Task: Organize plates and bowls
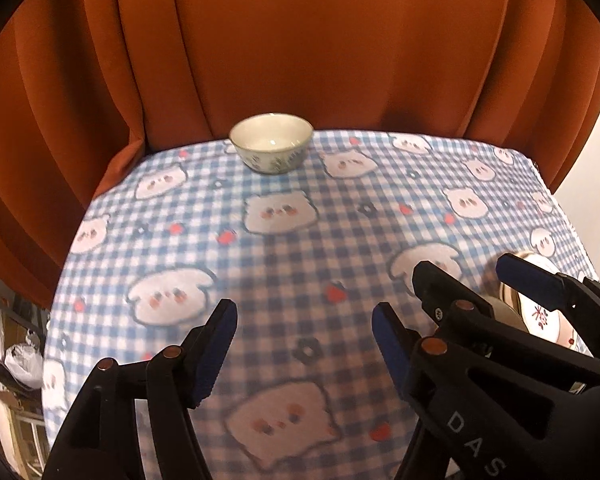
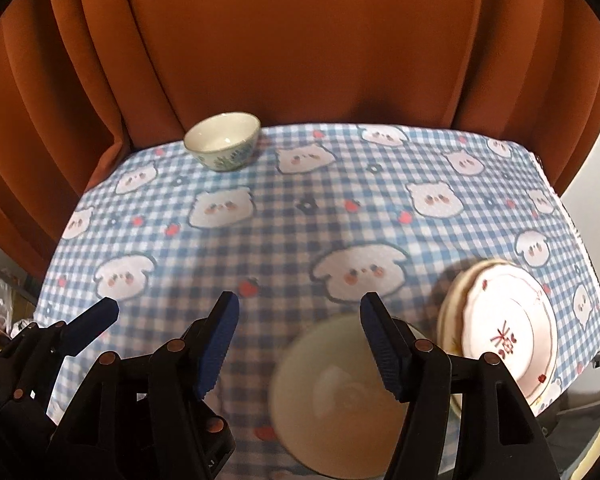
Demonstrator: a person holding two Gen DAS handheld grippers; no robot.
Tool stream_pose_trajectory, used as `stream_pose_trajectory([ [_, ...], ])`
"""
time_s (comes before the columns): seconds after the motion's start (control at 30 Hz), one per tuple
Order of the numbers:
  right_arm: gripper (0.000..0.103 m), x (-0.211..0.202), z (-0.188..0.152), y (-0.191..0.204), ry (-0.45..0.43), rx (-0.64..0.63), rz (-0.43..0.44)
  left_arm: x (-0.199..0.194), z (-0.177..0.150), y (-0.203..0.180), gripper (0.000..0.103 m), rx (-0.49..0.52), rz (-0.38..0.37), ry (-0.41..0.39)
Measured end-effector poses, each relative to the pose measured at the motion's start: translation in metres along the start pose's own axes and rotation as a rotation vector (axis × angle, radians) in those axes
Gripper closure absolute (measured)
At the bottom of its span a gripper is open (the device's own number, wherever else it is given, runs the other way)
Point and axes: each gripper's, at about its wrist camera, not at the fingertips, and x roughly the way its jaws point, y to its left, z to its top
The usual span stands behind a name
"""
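Between the blue pads of the left gripper (image 1: pixel 305 344) lies only checked tablecloth (image 1: pixel 300 240); its jaws stand wide and hold nothing. The right gripper (image 2: pixel 300 340) is likewise wide and empty, though its right-hand finger (image 2: pixel 380 344) overlaps the rim of a large cream bowl (image 2: pixel 332 396) that sits on the cloth just below it. That bowl is blurred, so whether the pad touches the rim cannot be told. Just beside it, to the right, a stack of plates (image 2: pixel 504 332) rests near the table's edge, the top one marked with a red character. A small patterned bowl (image 2: pixel 222 140) stands well apart at the far edge, close to the orange curtain (image 2: pixel 300 40).

Risks, as I judge them: the right finger could catch the cream bowl's rim and tip or drag it as the hand travels. The plate stack is close to the table edge, so a nudge might push it over. The small bowl is near the far edge, and a reach that overshoots could knock it off.

From the right wrist, the cream bowl and the whole plate stack are plain. From the left wrist, the cream bowl is not seen, the plates are mostly hidden behind the right gripper, and the small bowl (image 1: pixel 271 143) sits nearer the centre line.
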Motion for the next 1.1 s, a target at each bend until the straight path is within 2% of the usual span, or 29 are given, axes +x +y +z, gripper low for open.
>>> stream_pose_trajectory([
  [0.3, 0.036, 0.007, 0.047, 0.049, -0.037, 0.007, -0.028, 0.007, 0.041, 0.041, 0.027, -0.002, 0.008, -0.044],
  [0.4, 0.036, 0.012, 0.063, 0.057, -0.044, 0.015, -0.035, 0.012, 0.057, 0.049, 0.024, -0.002, 0.025, -0.049],
  [0.6, 0.034, 0.026, 0.091, 0.065, -0.055, 0.019, -0.045, 0.028, 0.088, 0.059, 0.024, -0.015, 0.036, -0.058],
  [0.87, 0.032, 0.066, 0.133, 0.062, -0.051, 0.025, -0.034, 0.071, 0.133, 0.063, 0.023, -0.024, 0.067, -0.047],
  [1.1, 0.032, 0.126, 0.168, 0.054, -0.037, 0.033, -0.021, 0.125, 0.163, 0.064, 0.025, -0.033, 0.157, -0.024],
])
